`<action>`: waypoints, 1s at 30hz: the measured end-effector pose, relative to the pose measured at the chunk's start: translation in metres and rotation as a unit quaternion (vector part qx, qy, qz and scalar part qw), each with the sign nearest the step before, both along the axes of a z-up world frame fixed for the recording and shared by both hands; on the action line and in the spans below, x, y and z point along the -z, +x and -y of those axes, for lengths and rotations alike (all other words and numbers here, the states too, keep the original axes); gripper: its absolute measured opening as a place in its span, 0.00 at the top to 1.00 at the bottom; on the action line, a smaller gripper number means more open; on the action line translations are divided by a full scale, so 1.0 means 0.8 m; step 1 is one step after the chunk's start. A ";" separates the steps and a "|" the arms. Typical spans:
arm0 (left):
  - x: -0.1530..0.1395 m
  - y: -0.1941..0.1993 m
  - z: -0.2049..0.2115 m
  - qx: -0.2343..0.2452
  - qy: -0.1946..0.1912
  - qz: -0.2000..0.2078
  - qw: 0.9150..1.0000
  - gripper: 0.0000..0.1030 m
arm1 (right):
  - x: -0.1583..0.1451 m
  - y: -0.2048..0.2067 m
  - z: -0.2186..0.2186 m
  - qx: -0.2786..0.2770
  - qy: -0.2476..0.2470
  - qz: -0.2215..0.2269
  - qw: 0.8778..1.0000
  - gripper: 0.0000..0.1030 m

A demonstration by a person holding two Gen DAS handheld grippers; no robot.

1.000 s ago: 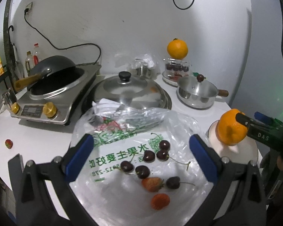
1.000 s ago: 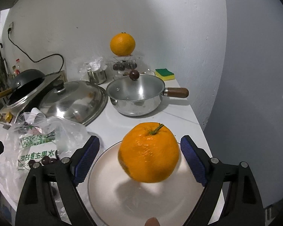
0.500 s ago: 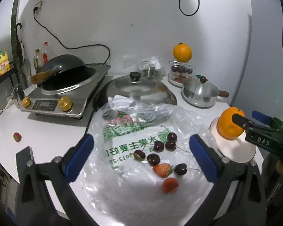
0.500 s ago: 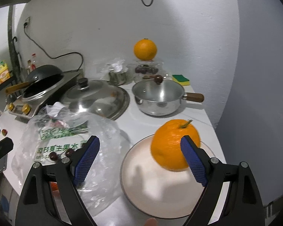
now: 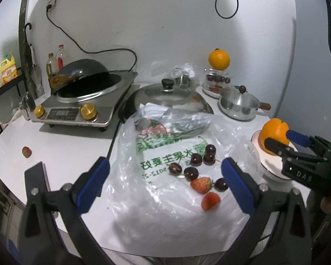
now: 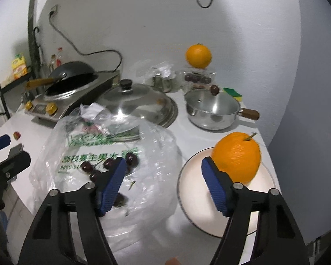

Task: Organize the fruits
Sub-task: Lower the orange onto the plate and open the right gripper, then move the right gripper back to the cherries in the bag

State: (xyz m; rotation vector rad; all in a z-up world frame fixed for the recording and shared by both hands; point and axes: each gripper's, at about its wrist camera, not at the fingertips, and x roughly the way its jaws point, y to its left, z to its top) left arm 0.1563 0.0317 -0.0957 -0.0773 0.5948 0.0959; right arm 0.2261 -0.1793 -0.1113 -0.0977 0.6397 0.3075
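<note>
An orange [image 6: 237, 156] sits on a white plate [image 6: 209, 216] at the right; both also show in the left wrist view, orange [image 5: 273, 132]. Several dark cherries [image 5: 197, 160] and two strawberries [image 5: 202, 185] lie on a clear plastic bag [image 5: 165, 154]. One loose strawberry [image 5: 26, 152] lies far left on the counter. A second orange [image 5: 219, 59] rests on a glass container of cherries [image 5: 217, 80] at the back. My left gripper [image 5: 163, 183] is open above the bag. My right gripper [image 6: 163, 183] is open and empty, left of the orange.
An induction cooker with a black wok [image 5: 81, 88] stands at the back left. A big steel lid [image 5: 167, 95] and a small lidded saucepan [image 6: 211, 108] stand behind the bag. A green-yellow sponge [image 6: 232, 93] lies by the wall. The counter's edge runs close in front.
Both grippers have pulled back and up from the counter. The right gripper has let go of the orange, which stays on the plate, and has shifted left.
</note>
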 end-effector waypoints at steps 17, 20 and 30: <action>0.034 -0.017 -0.020 -0.007 -0.004 -0.024 1.000 0.01 | 0.056 -0.013 -0.052 -0.043 -0.027 -0.053 0.997 0.41; 0.039 -0.017 -0.019 -0.005 -0.005 -0.028 1.000 0.01 | 0.069 -0.010 -0.056 -0.048 -0.029 -0.065 0.996 0.41; 0.056 0.001 -0.005 0.001 0.002 -0.050 0.999 0.01 | 0.087 0.000 -0.058 -0.073 -0.023 -0.087 0.993 0.41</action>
